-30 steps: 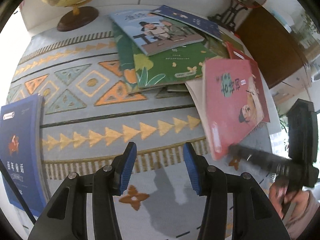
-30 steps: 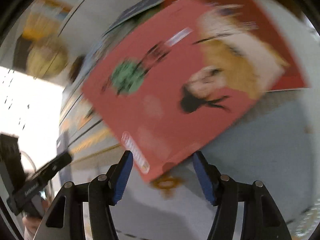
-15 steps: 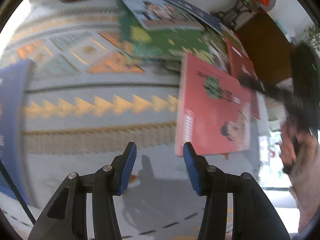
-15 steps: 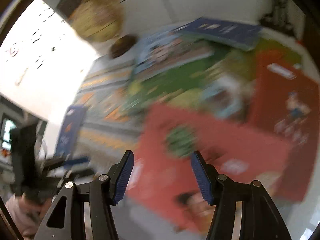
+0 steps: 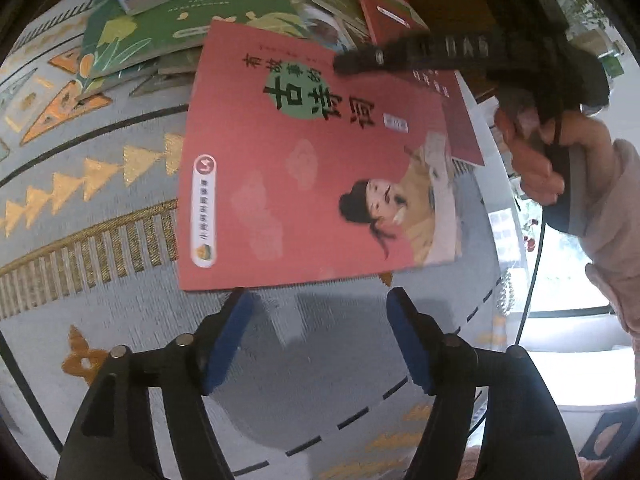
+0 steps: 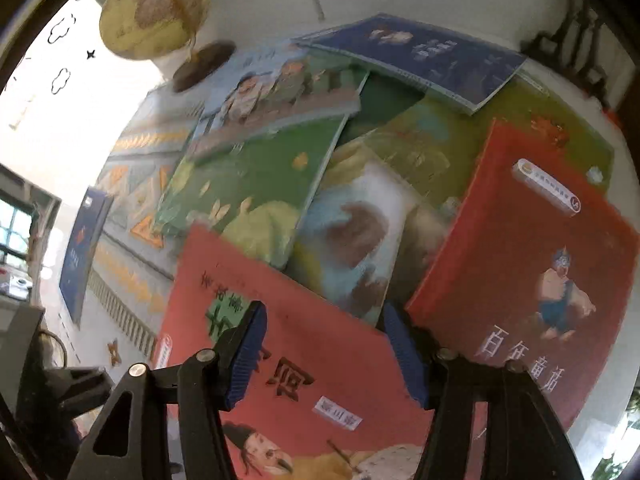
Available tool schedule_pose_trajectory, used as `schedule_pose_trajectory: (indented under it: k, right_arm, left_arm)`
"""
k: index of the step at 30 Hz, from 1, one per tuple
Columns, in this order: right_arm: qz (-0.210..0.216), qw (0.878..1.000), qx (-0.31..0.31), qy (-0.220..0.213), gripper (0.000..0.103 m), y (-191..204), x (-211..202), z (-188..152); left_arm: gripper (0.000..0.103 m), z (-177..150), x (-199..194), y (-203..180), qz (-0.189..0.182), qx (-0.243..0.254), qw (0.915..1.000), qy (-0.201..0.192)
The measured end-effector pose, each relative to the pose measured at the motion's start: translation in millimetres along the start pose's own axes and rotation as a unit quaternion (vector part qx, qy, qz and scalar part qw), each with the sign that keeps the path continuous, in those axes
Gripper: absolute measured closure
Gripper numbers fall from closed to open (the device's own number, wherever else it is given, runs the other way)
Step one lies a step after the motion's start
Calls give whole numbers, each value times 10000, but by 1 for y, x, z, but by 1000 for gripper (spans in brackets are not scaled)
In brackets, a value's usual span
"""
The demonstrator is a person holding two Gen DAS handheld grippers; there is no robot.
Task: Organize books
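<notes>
My left gripper [image 5: 316,334] hovers just short of the pink book's [image 5: 316,160] near edge, fingers spread and holding nothing. The pink book lies face up on the patterned rug [image 5: 80,208], its far corner overlapping the heap of books [image 6: 320,152]. My right gripper [image 6: 324,352] hangs over that same pink book [image 6: 288,360], fingers spread wide, gripping nothing. A red book [image 6: 532,280] lies just to the right, a green book [image 6: 248,176] and a dark blue book [image 6: 420,56] farther back. Another blue book [image 6: 82,248] lies apart on the left, and a globe [image 6: 152,8] stands by the wall.
</notes>
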State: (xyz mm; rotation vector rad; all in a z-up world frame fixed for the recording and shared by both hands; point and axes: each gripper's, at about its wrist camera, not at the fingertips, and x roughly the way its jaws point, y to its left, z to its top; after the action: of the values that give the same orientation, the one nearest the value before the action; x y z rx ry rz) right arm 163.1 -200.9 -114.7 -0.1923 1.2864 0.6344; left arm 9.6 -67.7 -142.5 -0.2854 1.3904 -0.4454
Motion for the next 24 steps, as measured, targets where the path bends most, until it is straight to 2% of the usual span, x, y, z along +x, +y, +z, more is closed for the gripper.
schedule_pose_trajectory:
  k: [3, 4, 8, 11, 13, 16, 18, 21, 24]
  right_arm:
    - [-69, 9998, -103, 144, 41, 6, 0, -11]
    - [22, 9997, -18, 228, 41, 5, 1, -15]
    - [809, 9952, 283, 464, 41, 8, -2, -44]
    - [1393, 9867, 454, 698, 41, 25, 6, -70]
    - [1576, 9856, 340, 520, 40, 41, 5, -84]
    - [1494, 9875, 494, 83, 40, 44, -1, -97]
    - [1617, 9842, 723, -51, 40, 38, -2, -103]
    - [1813, 9791, 897, -189, 40, 31, -2, -107]
    - [1919, 9757, 1034, -235, 39, 27, -2, -109]
  left_arm:
    - [35, 0, -6, 9, -87, -298, 9995, -72]
    - [35, 1, -9, 14, 37, -404, 9991, -121]
    - [35, 5, -26, 41, 481, -720, 9954, -409]
    - [35, 15, -38, 70, 521, -1039, 9913, -614]
    - [35, 18, -44, 83, 375, -1201, 9902, -613]
    - [35, 9, -49, 83, 605, -1179, 9900, -490]
    - [35, -8, -52, 83, 576, -1077, 9916, -422]
    - [36, -33, -51, 73, 271, -949, 9946, -324]
    - [37, -54, -46, 55, 246, -702, 9966, -367]
